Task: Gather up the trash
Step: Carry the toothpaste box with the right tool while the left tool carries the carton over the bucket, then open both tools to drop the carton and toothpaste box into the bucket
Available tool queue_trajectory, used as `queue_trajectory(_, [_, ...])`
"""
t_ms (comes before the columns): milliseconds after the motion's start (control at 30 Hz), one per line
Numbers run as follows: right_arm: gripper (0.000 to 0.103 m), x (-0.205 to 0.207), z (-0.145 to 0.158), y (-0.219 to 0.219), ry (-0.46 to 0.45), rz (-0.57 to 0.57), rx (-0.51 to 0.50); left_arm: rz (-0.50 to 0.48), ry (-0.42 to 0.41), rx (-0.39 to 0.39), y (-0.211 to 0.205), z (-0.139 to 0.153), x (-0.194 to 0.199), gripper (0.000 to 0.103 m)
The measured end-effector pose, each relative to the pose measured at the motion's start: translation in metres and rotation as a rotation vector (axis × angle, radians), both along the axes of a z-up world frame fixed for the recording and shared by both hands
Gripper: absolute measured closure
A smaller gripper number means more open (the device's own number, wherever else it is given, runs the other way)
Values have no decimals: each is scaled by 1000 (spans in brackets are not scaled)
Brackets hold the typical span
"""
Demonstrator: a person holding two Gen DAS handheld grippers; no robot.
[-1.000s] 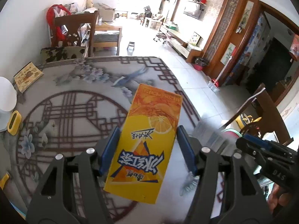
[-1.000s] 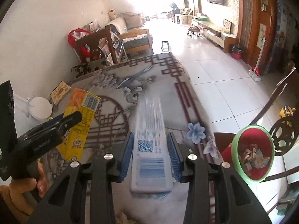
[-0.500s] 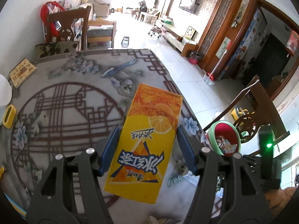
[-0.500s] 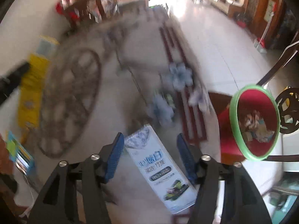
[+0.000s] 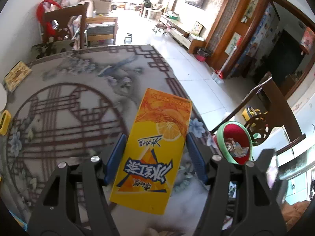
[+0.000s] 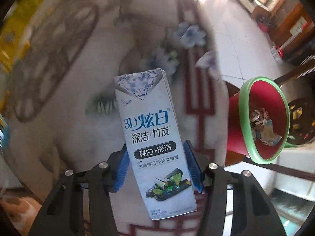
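Note:
My left gripper (image 5: 155,157) is shut on a yellow-orange drink carton (image 5: 155,147) and holds it above the patterned table (image 5: 69,102). My right gripper (image 6: 157,167) is shut on a white and blue toothpaste box (image 6: 153,137), tilted, near the table's right edge. A red trash bin with a green rim (image 6: 263,118) stands just beyond that edge, to the right of the box, with crumpled trash inside. The bin also shows in the left wrist view (image 5: 234,143). The yellow carton appears blurred at the upper left of the right wrist view (image 6: 17,21).
A wooden chair (image 5: 65,25) stands behind the table. A small framed card (image 5: 16,75) and a yellow object (image 5: 4,122) lie at the table's left side. Another carved chair (image 5: 273,114) stands beside the bin. Tiled floor lies to the right.
My right gripper has swung right and tipped down with the toothpaste box, closer to the bin. My left gripper with the carton has shifted slightly right, bringing the bin into its view.

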State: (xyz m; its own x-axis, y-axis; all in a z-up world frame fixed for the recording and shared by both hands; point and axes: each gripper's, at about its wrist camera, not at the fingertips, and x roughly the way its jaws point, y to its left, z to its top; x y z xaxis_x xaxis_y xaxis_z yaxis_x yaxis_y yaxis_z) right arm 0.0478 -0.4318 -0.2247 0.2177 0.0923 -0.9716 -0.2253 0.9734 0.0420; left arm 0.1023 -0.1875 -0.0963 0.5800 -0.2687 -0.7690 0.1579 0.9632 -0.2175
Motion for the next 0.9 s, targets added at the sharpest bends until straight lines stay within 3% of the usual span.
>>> queue_trajectory(133, [51,3,35,-59,-98,-195,76,-69,-2,1,-42,0,8,42])
queue_trajectory(300, [51,12,64,-125,-196,-352,23,-211,-6,0,-124,-2,20,42])
queue_trajectory(533, [50,19,54,-220,-200,-535,37,-436,20,-12,-249,-15,39,42])
queue_trajectory(700, [48,31,43,-262,-181,-588,84,-515,34,-30,-309,-28,54,42])
queue_trajectory(833, [29,36,34,-279,-177,-624,26,-526,8,-42,-334,-30,61,16])
queue_trajectory(900, [29,32,39,-279,-175,-641,8,-526,-2,-47,-336,-27,61,13])
